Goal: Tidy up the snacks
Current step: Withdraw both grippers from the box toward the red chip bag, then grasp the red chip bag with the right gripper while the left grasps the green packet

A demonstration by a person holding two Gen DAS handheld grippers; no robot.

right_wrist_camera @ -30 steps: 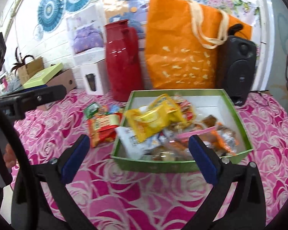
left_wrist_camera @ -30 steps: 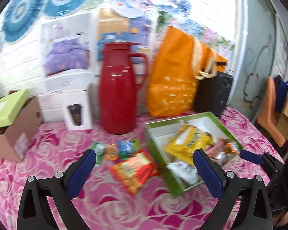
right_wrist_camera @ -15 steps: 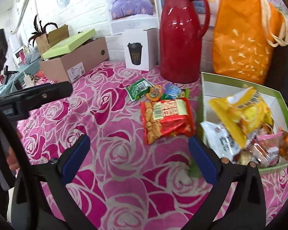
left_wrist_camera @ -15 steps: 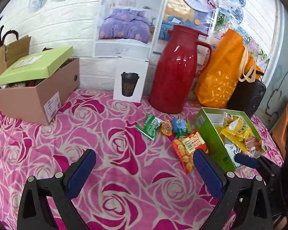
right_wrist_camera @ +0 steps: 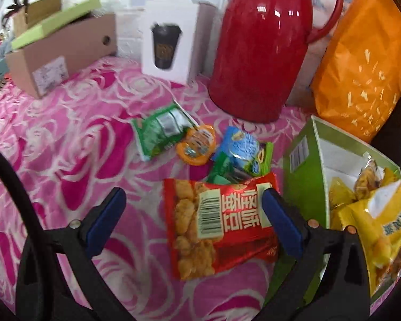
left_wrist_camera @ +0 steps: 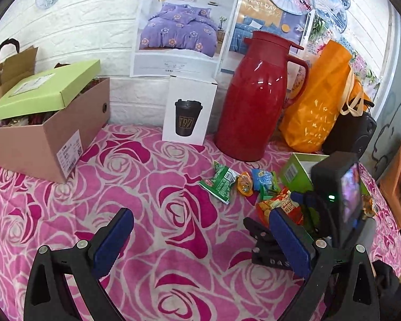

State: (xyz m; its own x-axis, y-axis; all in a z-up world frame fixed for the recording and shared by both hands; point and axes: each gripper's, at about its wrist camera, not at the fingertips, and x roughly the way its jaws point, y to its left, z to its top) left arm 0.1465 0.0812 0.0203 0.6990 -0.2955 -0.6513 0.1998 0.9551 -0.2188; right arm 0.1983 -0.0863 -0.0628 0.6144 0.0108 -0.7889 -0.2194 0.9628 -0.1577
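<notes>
Left tongs (left_wrist_camera: 200, 243): black plastic arms, angular and ribbed, with blue rectangular pads and silver screws at the pivots. Right tongs (right_wrist_camera: 193, 220): same black frame and blue pads, with copper-coloured screws; its rear carries a black housing with a lit screen and a green indicator light.
</notes>
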